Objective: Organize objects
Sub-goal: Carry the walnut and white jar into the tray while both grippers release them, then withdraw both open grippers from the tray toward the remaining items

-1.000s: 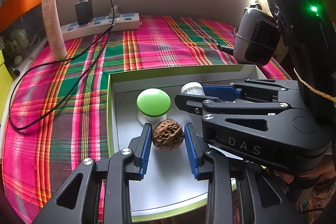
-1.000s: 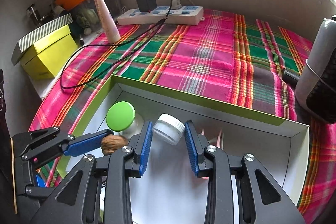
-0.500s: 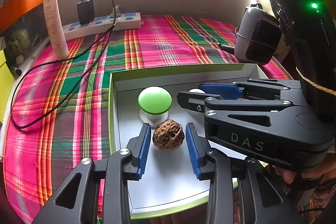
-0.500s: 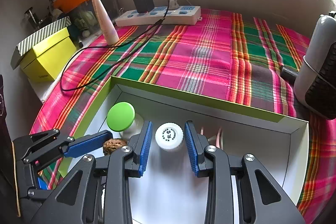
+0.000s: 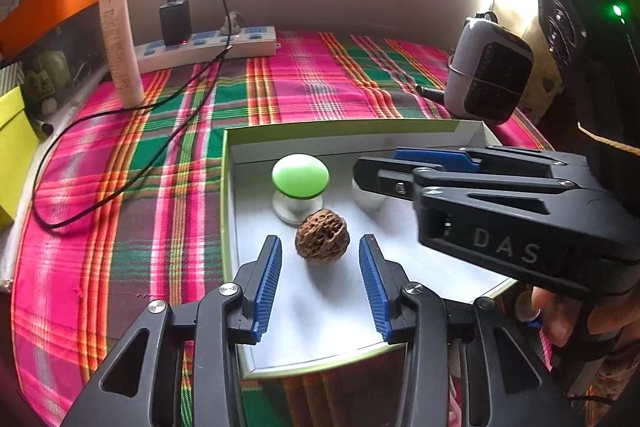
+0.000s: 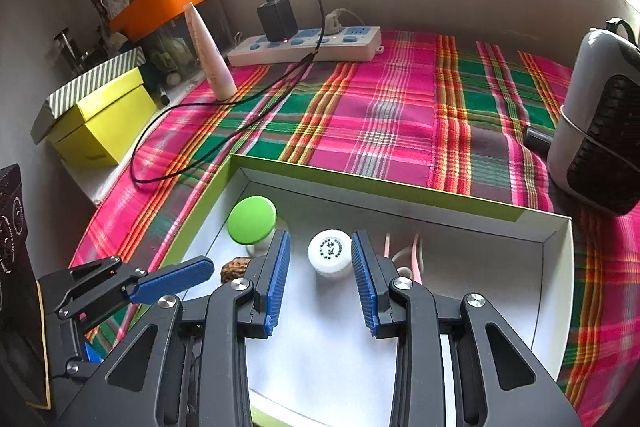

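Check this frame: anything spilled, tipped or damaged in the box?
Nothing stands out. The walnut, green-capped jar and white jar rest in the box, both upright; nothing spilled.

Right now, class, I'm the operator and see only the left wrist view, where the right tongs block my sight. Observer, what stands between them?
Observer: A white jar, upright with its printed lid facing up, stands between the open right tongs.
Operator: Is anything behind it in the box?
Observer: A pink cable lies right of the jar, near the far wall of the box.
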Available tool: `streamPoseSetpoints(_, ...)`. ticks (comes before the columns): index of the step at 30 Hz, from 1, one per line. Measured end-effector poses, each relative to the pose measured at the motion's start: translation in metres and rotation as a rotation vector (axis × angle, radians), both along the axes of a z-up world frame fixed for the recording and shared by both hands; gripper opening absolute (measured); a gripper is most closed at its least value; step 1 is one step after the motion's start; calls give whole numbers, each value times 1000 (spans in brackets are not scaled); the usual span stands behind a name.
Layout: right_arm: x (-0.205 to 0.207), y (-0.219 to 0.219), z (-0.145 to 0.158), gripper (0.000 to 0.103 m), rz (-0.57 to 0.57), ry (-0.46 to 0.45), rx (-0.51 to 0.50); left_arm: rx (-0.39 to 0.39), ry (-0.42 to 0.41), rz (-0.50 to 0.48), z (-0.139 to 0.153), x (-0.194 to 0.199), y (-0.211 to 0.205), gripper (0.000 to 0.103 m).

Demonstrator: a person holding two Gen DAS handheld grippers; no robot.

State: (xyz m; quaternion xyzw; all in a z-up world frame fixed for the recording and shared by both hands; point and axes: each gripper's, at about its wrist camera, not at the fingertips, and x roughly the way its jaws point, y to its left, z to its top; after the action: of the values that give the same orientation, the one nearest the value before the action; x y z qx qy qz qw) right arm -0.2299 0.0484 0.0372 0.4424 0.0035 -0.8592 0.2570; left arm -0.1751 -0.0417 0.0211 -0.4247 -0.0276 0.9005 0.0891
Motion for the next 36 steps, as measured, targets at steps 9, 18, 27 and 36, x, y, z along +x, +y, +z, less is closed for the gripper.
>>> streamPoseSetpoints(9,20,5,11,33,-12,35,-14,-13,19,18,7,11,-1,40)
streamPoseSetpoints(18,44,9,21,33,-21,74,-20,-9,40,21,16,29,-1,40)
streamPoseSetpoints(27,74,15,24,33,-39,99,-24,-11,64,36,25,52,-4,40)
streamPoseSetpoints(36,100,22,24,33,-53,123,-10,-36,75,29,25,74,1,40)
